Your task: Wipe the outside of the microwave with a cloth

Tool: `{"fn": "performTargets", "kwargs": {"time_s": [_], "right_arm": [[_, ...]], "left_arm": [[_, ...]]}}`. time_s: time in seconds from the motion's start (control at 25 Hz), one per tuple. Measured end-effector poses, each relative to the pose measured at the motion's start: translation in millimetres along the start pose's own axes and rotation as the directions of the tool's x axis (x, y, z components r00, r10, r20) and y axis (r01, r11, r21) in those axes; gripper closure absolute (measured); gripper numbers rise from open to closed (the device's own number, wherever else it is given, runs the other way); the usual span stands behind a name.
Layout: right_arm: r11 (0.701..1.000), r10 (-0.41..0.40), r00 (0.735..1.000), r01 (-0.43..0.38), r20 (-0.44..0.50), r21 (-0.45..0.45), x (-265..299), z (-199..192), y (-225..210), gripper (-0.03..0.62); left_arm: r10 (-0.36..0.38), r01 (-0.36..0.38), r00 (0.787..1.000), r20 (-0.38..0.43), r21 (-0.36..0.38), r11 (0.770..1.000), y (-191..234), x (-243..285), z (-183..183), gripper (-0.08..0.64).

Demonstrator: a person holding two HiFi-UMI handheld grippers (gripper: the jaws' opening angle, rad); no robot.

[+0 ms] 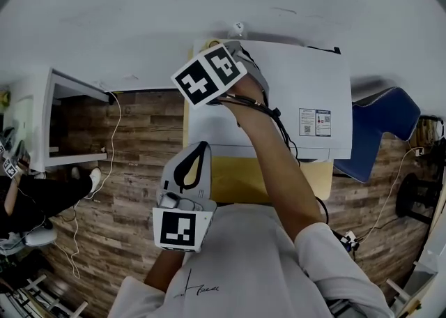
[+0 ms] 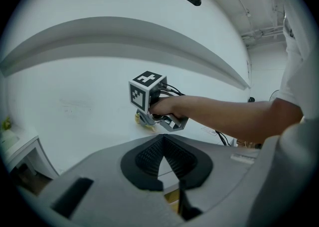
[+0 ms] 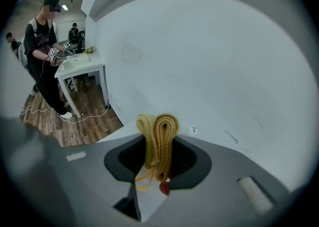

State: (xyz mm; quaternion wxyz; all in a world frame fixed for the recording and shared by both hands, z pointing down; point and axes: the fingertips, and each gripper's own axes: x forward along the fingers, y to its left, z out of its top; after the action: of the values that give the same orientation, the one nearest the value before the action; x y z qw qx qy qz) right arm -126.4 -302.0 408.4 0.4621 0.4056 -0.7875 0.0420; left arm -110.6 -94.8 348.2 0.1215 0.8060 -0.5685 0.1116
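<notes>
Left gripper (image 1: 203,148) nearest, idle before the microwave (image 1: 306,93); right gripper (image 1: 235,50) at its top's back-left corner. Left gripper view: jaws pressed together, empty. Right gripper view: jaws pinching folded cloth (image 3: 158,144). Top-wiping step, likely; next, sweep across.

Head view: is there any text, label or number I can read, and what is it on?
Two stickers on the microwave top: print too small to read.
Script print on the person's shirt: too blurred to read.
Marker cubes: square patterns only, no words.
Nothing else legible.
</notes>
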Motion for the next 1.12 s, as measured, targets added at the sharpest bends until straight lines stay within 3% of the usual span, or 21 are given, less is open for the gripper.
{"fn": "performTargets", "kwargs": {"time_s": [0.16,0.36,0.52,0.88,1.12], "right_arm": [[1.000,0.025,0.999,-0.024,0.025,-0.011,3,15,19,0.468],[0.990,0.140,0.987,-0.142,0.083,0.017,-1,35,54,0.468],[0.982,0.174,0.976,-0.182,0.130,0.049,-21,36,51,0.468],[0.981,0.057,0.986,-0.085,0.157,0.176,-74,-20,-39,0.467],[0.955,-0.032,0.993,-0.003,0.114,0.296,-97,-79,-100,0.468]], "left_arm": [[0.005,-0.005,1.000,0.007,0.027,1.000,5,-4,3,0.565],[0.028,-0.028,1.000,0.001,0.023,0.999,13,-12,2,0.565],[0.041,-0.041,0.999,0.004,-0.001,0.999,16,-15,2,0.565],[-0.010,0.009,0.999,0.049,0.023,1.000,-21,-5,12,0.565],[-0.061,0.059,0.997,0.052,0.034,0.998,-60,3,14,0.566]]}}
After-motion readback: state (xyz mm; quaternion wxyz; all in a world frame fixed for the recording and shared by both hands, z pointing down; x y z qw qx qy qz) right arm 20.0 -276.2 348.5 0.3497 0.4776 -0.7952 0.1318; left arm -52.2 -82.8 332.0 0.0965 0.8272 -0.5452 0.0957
